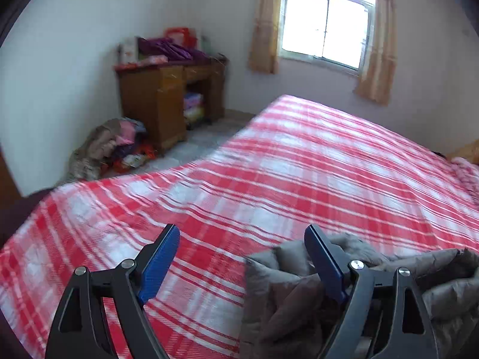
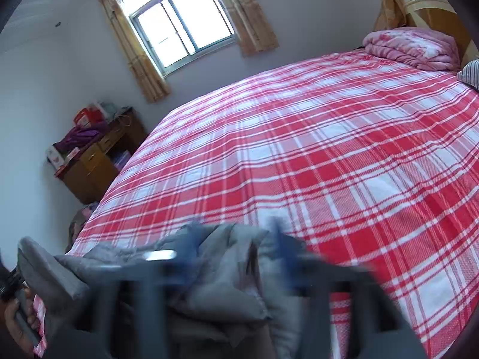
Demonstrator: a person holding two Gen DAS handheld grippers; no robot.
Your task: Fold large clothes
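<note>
1. Grey and padded, the jacket (image 1: 299, 293) lies crumpled on the near edge of the bed (image 1: 299, 164), at about five o'clock in the left wrist view and six o'clock in the right (image 2: 209, 269).
2. The left gripper (image 1: 242, 257) stands spread wide with nothing pinched; its right blue finger (image 1: 323, 263) sits against the jacket.
3. The right gripper (image 2: 236, 245) is blurred, its jaws apart over the jacket.
4. A red plaid sheet (image 2: 329, 149) covers the bed.
5. A wooden desk (image 1: 167, 101) stands at ten o'clock, a window (image 1: 326, 24) at one.
</note>
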